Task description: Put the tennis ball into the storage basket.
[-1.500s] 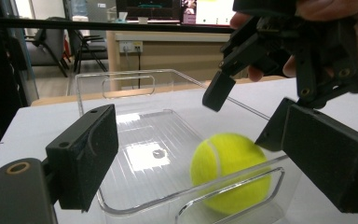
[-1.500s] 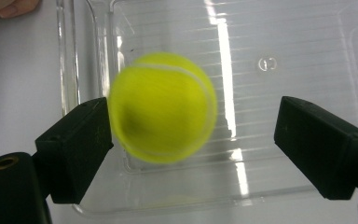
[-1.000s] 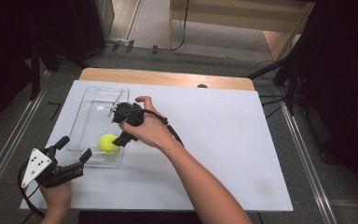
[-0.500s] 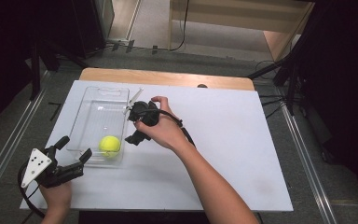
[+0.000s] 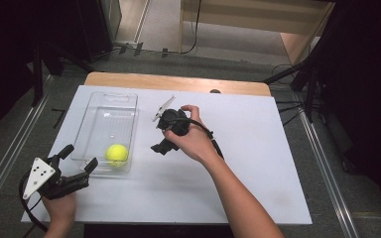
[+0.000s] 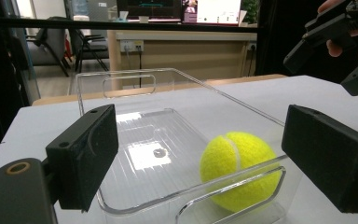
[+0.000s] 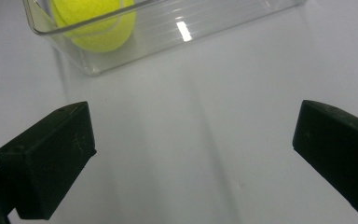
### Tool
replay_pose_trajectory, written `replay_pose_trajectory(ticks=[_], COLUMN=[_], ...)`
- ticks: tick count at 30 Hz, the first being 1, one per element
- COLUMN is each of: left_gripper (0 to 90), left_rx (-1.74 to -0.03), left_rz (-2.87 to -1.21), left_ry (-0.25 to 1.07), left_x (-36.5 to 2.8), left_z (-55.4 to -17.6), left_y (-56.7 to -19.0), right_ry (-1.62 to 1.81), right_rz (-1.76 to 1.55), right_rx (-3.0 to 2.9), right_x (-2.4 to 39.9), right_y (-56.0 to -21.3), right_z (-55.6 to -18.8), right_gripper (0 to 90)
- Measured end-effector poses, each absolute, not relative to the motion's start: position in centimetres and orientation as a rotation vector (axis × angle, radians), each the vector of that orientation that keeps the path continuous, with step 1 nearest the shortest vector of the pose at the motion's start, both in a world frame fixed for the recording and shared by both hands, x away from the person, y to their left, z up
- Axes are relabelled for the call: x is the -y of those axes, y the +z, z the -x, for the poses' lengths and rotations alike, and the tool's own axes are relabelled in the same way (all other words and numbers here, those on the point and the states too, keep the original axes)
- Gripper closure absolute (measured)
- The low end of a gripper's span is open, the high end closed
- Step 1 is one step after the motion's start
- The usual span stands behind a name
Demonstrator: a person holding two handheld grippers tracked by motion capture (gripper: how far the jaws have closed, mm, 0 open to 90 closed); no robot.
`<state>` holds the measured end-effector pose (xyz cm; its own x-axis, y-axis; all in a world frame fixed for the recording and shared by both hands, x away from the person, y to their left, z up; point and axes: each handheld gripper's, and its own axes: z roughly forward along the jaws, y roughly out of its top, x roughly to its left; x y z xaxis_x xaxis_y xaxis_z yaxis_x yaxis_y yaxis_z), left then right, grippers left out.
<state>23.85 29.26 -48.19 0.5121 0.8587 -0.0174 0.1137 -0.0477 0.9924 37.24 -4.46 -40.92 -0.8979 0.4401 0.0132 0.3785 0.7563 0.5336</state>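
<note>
A yellow tennis ball (image 5: 116, 154) lies at the near end of a clear plastic bin (image 5: 105, 115) on the white table. My left gripper (image 5: 79, 158) rests at the table's near left corner, open, its jaws aimed at the bin's near end. In the left gripper view the ball (image 6: 240, 169) sits behind the bin's near wall (image 6: 135, 205), between the open jaws (image 6: 205, 154). My right gripper (image 5: 158, 139) hovers just right of the bin, open and empty, tilted down at bare table. In the right gripper view (image 7: 196, 140) the ball (image 7: 95, 23) sits in the bin's corner (image 7: 168, 32).
The white table top (image 5: 248, 148) stretches right of the right hand. A wooden strip (image 5: 178, 82) runs along the far edge. Dark stands and cables (image 5: 302, 74) stand beyond the table. The right gripper (image 6: 335, 42) hangs at the upper right of the left gripper view.
My right gripper has moved right, out from over the bin to the table beside it. The ball stays in the bin. The left gripper has not moved.
</note>
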Motion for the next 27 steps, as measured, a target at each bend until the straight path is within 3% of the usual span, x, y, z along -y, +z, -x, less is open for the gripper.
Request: replay_pose_trajectory(ticks=[27], left_gripper=[11.3], left_rx=[-0.873], left_rz=[-1.523], left_ry=[0.756], left_x=[-29.2], left_z=[-23.8], left_y=[-48.2], right_ry=[0.831], right_rz=[-0.855], right_rx=[-2.728], right_x=[12.8], right_y=[-43.4], right_z=[-34.8], right_gripper=[0.0])
